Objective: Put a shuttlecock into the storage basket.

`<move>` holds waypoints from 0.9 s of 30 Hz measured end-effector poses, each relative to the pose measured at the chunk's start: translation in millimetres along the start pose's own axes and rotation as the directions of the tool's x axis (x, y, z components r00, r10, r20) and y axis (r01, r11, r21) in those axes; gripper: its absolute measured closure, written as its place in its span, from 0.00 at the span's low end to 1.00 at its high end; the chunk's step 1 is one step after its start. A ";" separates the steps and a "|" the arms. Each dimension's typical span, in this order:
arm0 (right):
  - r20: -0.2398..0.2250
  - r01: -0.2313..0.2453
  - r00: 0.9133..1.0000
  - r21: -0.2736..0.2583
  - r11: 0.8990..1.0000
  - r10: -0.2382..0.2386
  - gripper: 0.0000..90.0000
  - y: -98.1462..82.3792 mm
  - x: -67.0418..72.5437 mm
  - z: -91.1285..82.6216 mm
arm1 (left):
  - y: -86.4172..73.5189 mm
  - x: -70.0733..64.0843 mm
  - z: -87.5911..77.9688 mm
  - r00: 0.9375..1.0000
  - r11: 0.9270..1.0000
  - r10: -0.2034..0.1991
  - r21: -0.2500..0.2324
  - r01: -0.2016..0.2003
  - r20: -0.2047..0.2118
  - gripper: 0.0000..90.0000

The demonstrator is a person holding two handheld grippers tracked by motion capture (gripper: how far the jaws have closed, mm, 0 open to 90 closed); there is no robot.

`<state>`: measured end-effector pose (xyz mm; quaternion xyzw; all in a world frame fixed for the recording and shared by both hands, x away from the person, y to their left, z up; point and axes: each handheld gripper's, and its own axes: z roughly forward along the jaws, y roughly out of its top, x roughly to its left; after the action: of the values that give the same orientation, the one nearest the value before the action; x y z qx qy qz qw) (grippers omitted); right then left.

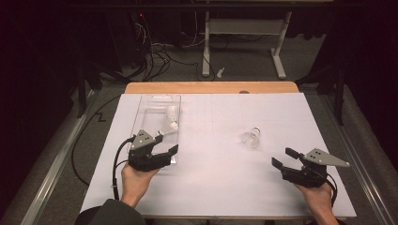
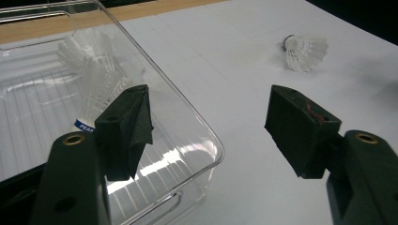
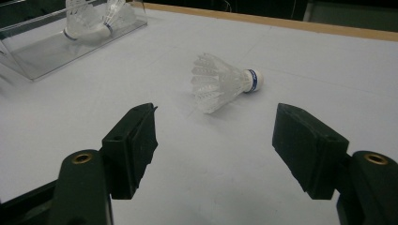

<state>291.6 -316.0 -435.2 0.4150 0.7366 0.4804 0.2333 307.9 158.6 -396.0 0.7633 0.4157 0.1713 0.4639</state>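
Facing lone shuttlecock point(image 3: 224, 87), right gripper point(image 3: 216, 140) wide open, empty; left gripper point(image 2: 209, 129) likewise, straddling clear bin point(image 2: 197, 136) corner, steadying.

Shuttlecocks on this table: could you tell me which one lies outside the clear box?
The lone shuttlecock lying on its side on the white sheet, ahead of the right gripper; the other two sit inside the clear box.

Tray's point(image 2: 197, 136) near end cut off
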 end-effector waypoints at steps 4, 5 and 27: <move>-0.001 0.005 1.000 -0.004 1.000 -0.005 0.34 -0.1 -0.1 -0.7 | 0.0 -4.1 0.9 1.000 1.000 0.007 -0.003 -0.007 0.007 0.36; -0.001 0.005 1.000 -0.005 1.000 -0.005 0.34 -0.1 0.1 -0.9 | 0.2 -5.1 1.1 1.000 1.000 0.009 -0.003 -0.009 0.009 0.36; -0.002 0.011 1.000 -0.010 1.000 -0.011 0.34 0.0 0.8 -2.1 | 5.2 -15.3 9.9 0.999 1.000 0.024 0.004 -0.024 0.043 0.37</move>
<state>289.6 -316.4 -434.3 0.4092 0.7368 0.4831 0.2373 307.6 139.7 -394.8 0.7726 0.3969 0.1597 0.4691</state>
